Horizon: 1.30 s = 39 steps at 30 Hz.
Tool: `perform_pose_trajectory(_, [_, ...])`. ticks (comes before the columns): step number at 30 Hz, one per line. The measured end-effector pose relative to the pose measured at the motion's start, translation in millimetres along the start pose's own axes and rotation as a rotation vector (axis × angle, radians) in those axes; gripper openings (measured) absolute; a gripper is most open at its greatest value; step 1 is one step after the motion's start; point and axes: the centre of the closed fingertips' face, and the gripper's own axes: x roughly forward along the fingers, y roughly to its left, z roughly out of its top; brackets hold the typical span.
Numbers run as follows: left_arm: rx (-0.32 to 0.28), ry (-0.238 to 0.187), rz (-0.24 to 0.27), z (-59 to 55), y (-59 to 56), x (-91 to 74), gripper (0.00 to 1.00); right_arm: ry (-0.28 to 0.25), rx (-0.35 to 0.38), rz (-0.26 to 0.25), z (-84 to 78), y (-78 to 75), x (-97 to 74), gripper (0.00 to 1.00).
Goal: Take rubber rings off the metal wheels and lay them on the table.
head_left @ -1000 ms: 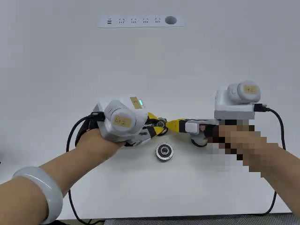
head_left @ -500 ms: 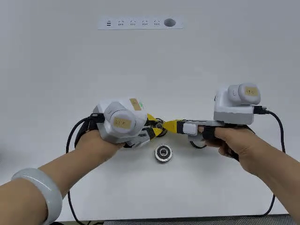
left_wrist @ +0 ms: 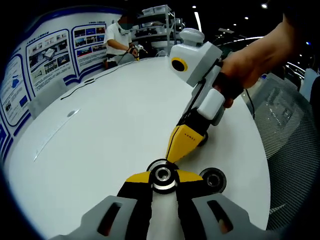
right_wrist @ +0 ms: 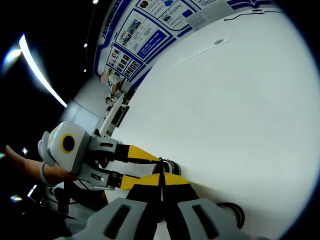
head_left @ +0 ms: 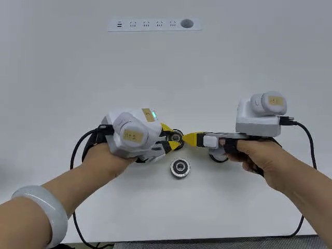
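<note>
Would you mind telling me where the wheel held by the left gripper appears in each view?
Head view: wheel near centre.
Left gripper view: wheel bottom centre, between the jaws.
Right gripper view: wheel bottom centre.
Landmark: the right gripper, tip at the wheel.

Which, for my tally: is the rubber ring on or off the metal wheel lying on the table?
On: a black rubber ring wraps the round silver metal wheel.

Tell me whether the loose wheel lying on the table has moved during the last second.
No. The loose wheel keeps the same offset from the power strip; both drift slightly left together, so the camera moved.
</note>
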Motion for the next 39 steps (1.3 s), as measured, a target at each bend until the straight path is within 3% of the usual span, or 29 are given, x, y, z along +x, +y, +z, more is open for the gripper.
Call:
perform_pose_trajectory(8, [0.007,-0.018,0.02,0.1,2.4,-8.6,0.24,0.001,0.002,0.003,-0.2,1.4,-1.6,0.02])
perform_pose_trajectory(14, [-0.011,-0.024,0.053,-3.9,10.6,-13.7,0.43,-0.007,0.002,0.017,0.6,7.6,-3.9,0.02])
perform_pose_trajectory(26, [-0.037,-0.007,0.058,-17.6,11.1,-21.3,0.41,-0.027,0.001,0.049,1.9,21.6,-10.5,0.02])
perform_pose_trajectory(39, [-0.061,-0.019,0.069,-21.1,13.1,-28.4,0.47,-0.078,0.027,0.05,0.4,25.9,-32.9,0.02])
